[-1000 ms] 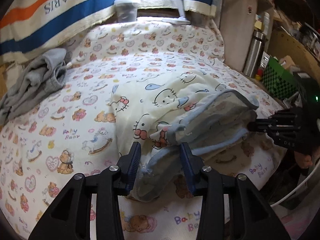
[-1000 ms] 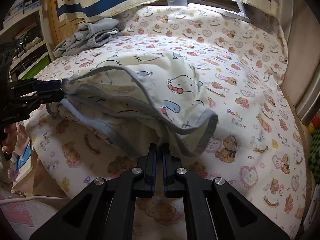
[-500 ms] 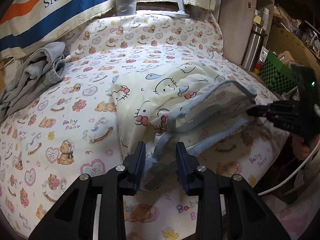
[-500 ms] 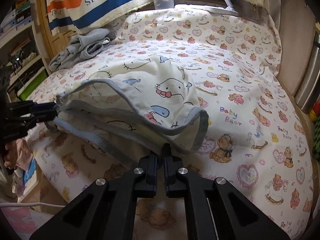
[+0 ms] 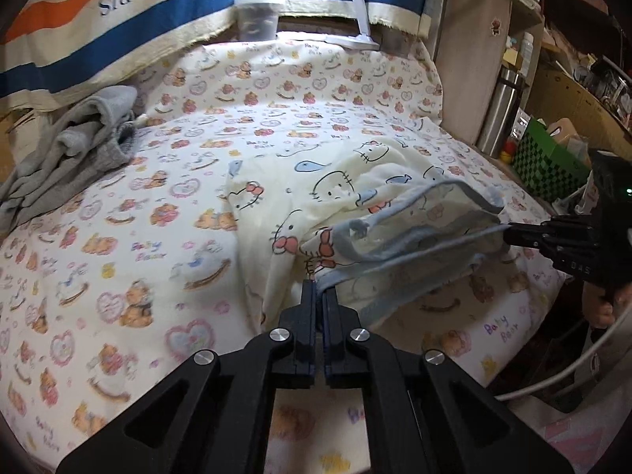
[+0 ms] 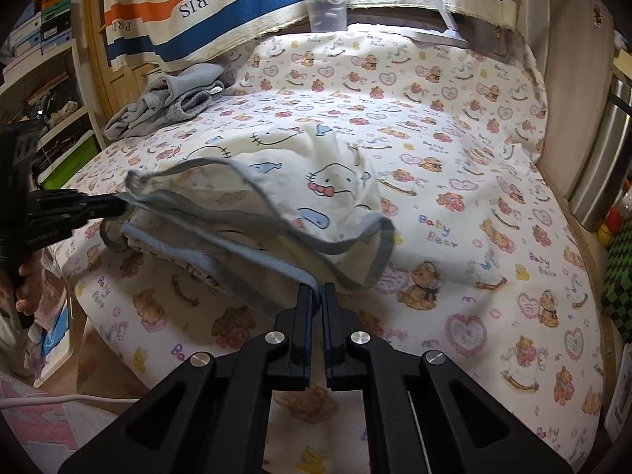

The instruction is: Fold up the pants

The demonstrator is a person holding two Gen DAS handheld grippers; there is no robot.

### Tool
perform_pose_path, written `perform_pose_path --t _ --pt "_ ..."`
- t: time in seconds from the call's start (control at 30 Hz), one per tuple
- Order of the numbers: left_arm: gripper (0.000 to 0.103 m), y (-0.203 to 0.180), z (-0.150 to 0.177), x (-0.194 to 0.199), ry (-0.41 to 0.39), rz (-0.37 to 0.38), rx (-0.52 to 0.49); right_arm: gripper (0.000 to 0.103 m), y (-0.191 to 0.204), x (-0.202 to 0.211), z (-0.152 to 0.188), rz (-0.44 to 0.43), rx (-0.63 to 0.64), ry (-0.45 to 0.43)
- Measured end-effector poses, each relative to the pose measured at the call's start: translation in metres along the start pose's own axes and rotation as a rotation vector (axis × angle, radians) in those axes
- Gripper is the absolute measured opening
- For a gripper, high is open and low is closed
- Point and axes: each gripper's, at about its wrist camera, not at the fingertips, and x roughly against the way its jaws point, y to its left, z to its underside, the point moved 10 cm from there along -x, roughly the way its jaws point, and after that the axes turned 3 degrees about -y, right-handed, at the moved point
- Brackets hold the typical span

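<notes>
Cream cartoon-cat print pants (image 5: 335, 193) with a blue-grey waistband lie near the front edge of the table, on its bear-print cloth (image 5: 118, 237). My left gripper (image 5: 319, 286) has its jaws closing tight on one end of the waistband, with the fabric pinched between the pads. My right gripper (image 6: 318, 288) is shut on the other end of the waistband. Each gripper shows in the other's view: the right gripper (image 5: 509, 233) at the right side, the left gripper (image 6: 120, 205) at the left side. The waistband of the pants (image 6: 316, 181) hangs slightly raised and stretched between them.
A crumpled grey garment (image 5: 75, 146) lies at the back left of the table. A clear plastic tub (image 5: 256, 19) and a white lamp base (image 5: 355, 39) stand at the back. A steel flask (image 5: 501, 114) and a green checked box (image 5: 545, 166) are off the right edge.
The left gripper's jaws, open around the waistband end before, have shut on it. The right gripper stayed shut on its end. The waistband is drawn more taut between them.
</notes>
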Motion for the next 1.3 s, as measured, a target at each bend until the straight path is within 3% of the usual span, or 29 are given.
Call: perform_pose_path --t 0.43,0.47,0.57,0.6,0.63,0.67,0.7,0.97,1.2,1.27,1.3 --pt "0.003 0.0 0.027 -0.004 0.076 -0.009 0.016 0.004 -0.012 0.0 0.025 -0.009 -0.042 0.063" --pt "0.005 -0.003 0.023 -0.001 0.059 -0.008 0.01 0.005 -0.012 0.001 0.024 -0.011 -0.047 0.057" --pt "0.034 -0.017 0.005 0.014 -0.016 0.012 -0.028 0.008 -0.013 0.007 0.014 -0.013 -0.047 0.025" --pt "0.043 -0.021 -0.001 0.018 -0.042 0.012 -0.041 0.02 -0.013 0.009 0.01 -0.011 -0.045 0.013" --pt "0.043 -0.024 -0.006 0.021 -0.058 0.01 -0.052 0.027 -0.014 0.011 0.007 -0.003 -0.04 0.002" --pt "0.043 -0.026 -0.01 0.022 -0.065 0.006 -0.061 0.04 -0.015 0.013 0.004 0.008 -0.032 -0.012" --pt "0.043 -0.027 -0.014 0.021 -0.068 0.001 -0.064 0.047 -0.016 0.014 0.001 0.024 -0.02 -0.027" --pt "0.043 -0.014 -0.01 -0.019 0.035 -0.039 -0.039 0.047 -0.028 -0.003 0.002 0.108 0.024 0.02" --pt "0.043 -0.011 -0.011 -0.02 0.04 -0.057 -0.035 0.042 -0.03 -0.016 -0.003 0.128 0.058 0.02" --pt "0.036 -0.011 -0.009 -0.02 0.045 -0.058 -0.044 0.042 -0.03 -0.016 -0.006 0.136 0.064 0.01" --pt "0.015 -0.011 -0.009 -0.02 0.047 -0.056 -0.042 0.041 -0.031 -0.016 -0.008 0.137 0.065 0.003"
